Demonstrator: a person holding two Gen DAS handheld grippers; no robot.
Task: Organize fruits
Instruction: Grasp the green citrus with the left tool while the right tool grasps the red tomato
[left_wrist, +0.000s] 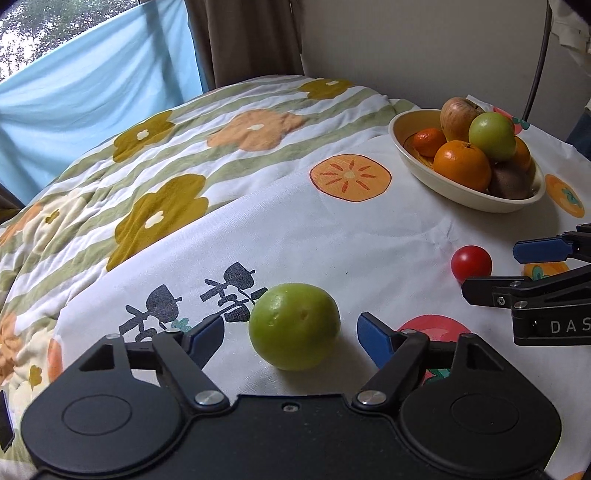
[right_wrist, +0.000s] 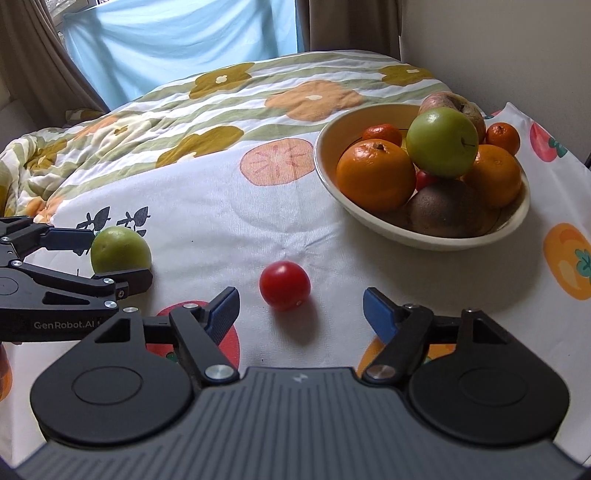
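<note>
A green round fruit (left_wrist: 294, 326) lies on the white printed cloth between the fingers of my left gripper (left_wrist: 291, 328). A narrow gap shows on each side, so the pads are off it and the gripper is open. The right wrist view shows the same fruit (right_wrist: 120, 251) framed by the left gripper (right_wrist: 110, 258). A small red tomato (right_wrist: 284, 285) lies just ahead of my right gripper (right_wrist: 299, 301), whose blue pads stand wide and touch nothing. In the left wrist view the tomato (left_wrist: 471, 262) sits beside the right gripper (left_wrist: 498, 269).
A cream bowl (right_wrist: 322, 147) at the back right holds oranges, tangerines, a green apple (right_wrist: 441, 144), a kiwi and a brownish apple; the same bowl (left_wrist: 394, 127) shows in the left wrist view. A flowered quilt (left_wrist: 147, 155) covers the far left. Behind it hang blue and brown curtains.
</note>
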